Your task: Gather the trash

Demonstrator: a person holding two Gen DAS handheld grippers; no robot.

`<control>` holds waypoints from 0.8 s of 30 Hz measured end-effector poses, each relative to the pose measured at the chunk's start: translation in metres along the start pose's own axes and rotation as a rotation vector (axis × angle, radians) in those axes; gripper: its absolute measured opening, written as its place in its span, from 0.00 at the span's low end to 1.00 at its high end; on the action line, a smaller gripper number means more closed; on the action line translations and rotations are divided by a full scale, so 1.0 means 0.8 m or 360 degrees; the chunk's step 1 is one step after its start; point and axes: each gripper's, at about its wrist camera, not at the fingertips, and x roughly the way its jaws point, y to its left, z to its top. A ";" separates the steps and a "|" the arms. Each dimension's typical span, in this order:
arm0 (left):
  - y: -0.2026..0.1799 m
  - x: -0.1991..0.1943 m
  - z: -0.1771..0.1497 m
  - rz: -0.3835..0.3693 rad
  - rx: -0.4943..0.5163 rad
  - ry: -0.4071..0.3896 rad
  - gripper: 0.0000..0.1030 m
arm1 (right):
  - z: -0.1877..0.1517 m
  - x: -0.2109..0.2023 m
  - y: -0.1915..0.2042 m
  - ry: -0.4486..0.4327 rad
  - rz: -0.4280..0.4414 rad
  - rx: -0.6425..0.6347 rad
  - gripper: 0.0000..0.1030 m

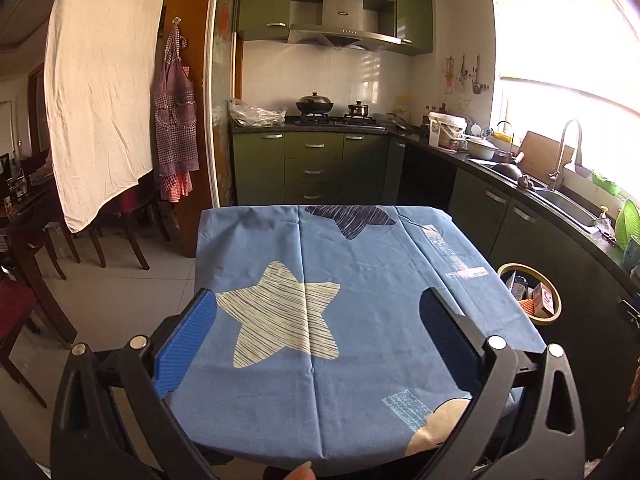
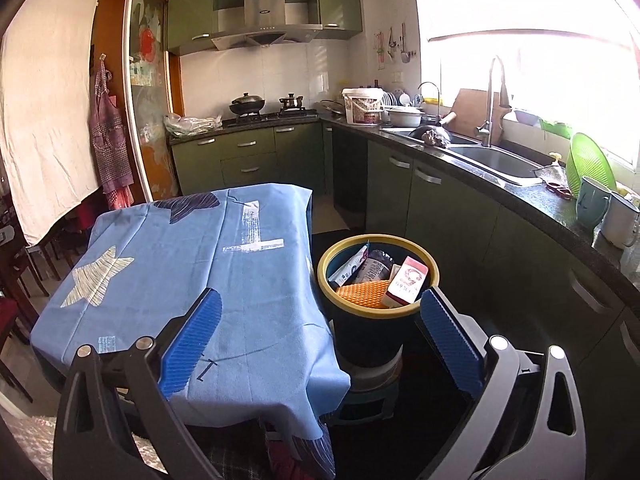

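Left gripper [image 1: 318, 340] level over blue star-print cloth [image 1: 360, 280], jaws apart, empty. Right gripper [image 2: 320, 340] angled toward bin [image 2: 430, 280] at frame centre-right, jaws apart. Carton [image 2: 406, 282] print unreadable.

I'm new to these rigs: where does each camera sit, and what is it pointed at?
Left wrist: on the left gripper, open, above the blue star tablecloth, facing the stove; a fingertip shows below.
Right wrist: on the right gripper, open, facing the trash bin beside the table.
Both share tablecloth, bin, stove.
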 end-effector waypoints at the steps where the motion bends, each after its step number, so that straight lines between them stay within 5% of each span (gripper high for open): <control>1: 0.002 -0.003 0.000 0.0010 -0.0004 -0.0010 0.94 | 0.001 -0.001 -0.001 -0.0006 -0.0008 -0.0002 0.95; 24: -0.001 0.003 -0.004 0.0011 0.0018 0.0000 0.94 | 0.005 0.006 0.004 -0.0021 0.0000 -0.0018 0.95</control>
